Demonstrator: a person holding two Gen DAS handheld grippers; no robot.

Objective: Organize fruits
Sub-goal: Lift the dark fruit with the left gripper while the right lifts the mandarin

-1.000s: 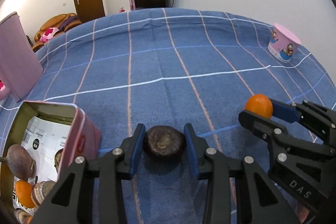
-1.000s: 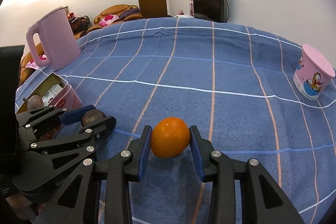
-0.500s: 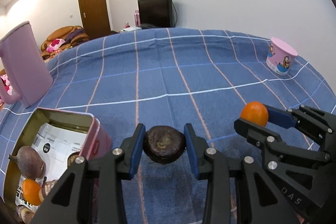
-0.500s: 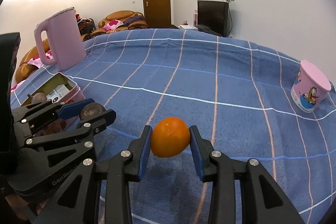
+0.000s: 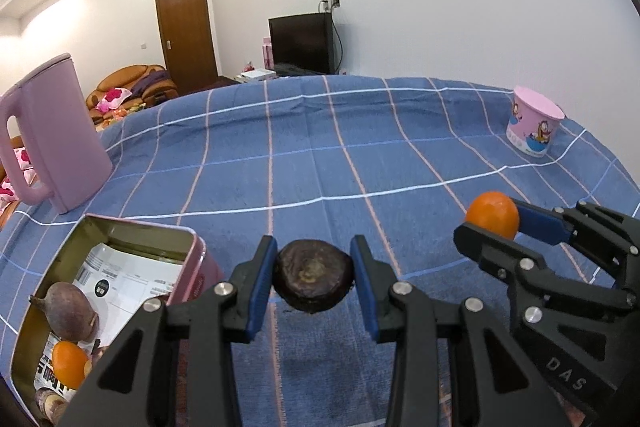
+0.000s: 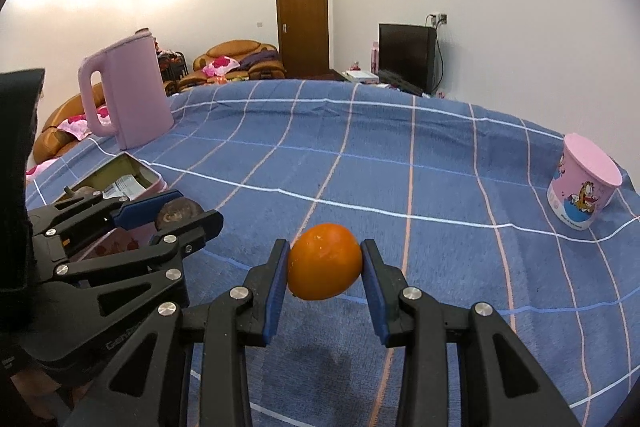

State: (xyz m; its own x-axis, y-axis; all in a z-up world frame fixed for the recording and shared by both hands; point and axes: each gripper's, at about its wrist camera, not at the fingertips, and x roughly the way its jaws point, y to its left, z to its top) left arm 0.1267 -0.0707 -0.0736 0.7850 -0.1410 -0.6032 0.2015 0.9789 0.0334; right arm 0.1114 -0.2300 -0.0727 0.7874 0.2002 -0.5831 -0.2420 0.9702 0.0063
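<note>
Left gripper (image 5: 313, 277): jaws drawn in close on a dark brown, flattened round fruit (image 5: 313, 277), blue pads pressing its two sides, the fruit clear of the cloth with its shadow below. Right gripper (image 6: 325, 263): jaws likewise narrowed on an orange (image 6: 325, 262), pinched at its flanks and held off the cloth.

Governing relation: the open pink tin (image 5: 202, 269) lies to the left of both grippers. In the left wrist view its near corner sits just beside the left jaw, low and to the left of the held fruit. The tin's long axis runs away from the viewer toward the pink kettle (image 5: 52, 135). The left gripper is plainly the nearer; the right gripper stands on the far side of it, so its path to the tin would probably cross the left one's space.

Left wrist view only: the tin's interior, holding a printed paper liner (image 5: 120, 279), a purple-brown bulb-shaped fruit (image 5: 66, 311) and a small orange fruit (image 5: 69, 365), with bare liner toward the far end.

Right wrist view only: the two grippers side by side and the tin (image 6: 152, 183) partly hidden behind the left gripper (image 6: 176, 213).

Beyond: blue checked tablecloth (image 6: 400, 167), and a pink cartoon cup (image 6: 584, 193) well apart at the right.
</note>
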